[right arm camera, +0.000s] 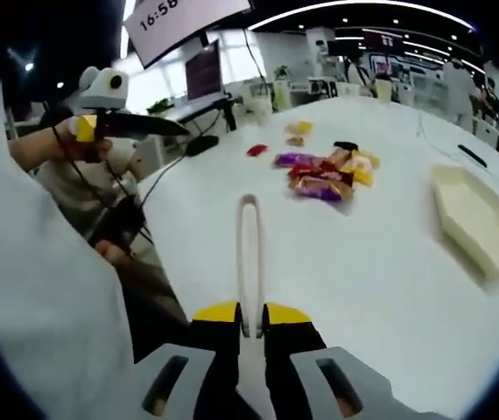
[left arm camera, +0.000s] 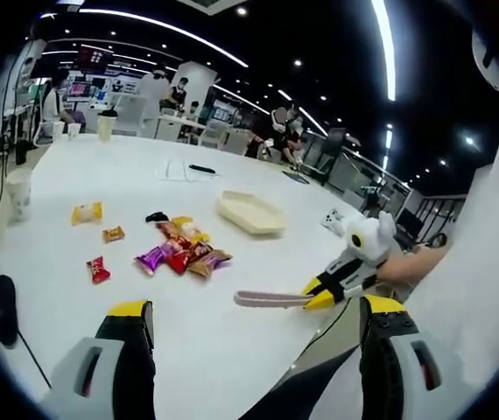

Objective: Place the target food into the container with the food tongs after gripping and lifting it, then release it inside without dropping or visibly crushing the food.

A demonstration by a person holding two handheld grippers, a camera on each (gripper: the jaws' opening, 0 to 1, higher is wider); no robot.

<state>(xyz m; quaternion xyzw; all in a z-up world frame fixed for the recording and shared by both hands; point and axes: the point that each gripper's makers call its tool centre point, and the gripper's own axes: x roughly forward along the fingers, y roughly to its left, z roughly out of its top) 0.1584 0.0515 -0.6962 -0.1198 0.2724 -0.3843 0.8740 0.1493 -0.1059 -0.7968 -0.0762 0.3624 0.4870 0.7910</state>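
While the white table [left arm camera: 232, 350] is carrying everything, I am holding both tools above its near edge. The cream container [left arm camera: 251, 213] is lying at the far right, just beyond the heap of wrapped snacks [left arm camera: 182, 249], presumably my target food. My right gripper [right arm camera: 251, 317] is clamping the tongs [right arm camera: 249, 262] for reach; my left gripper [left arm camera: 258, 319] is hanging wide, gripping nothing.

Yellow-tipped black tongs [left arm camera: 258, 319] on grey bodies; white sleeve [right arm camera: 39, 289].
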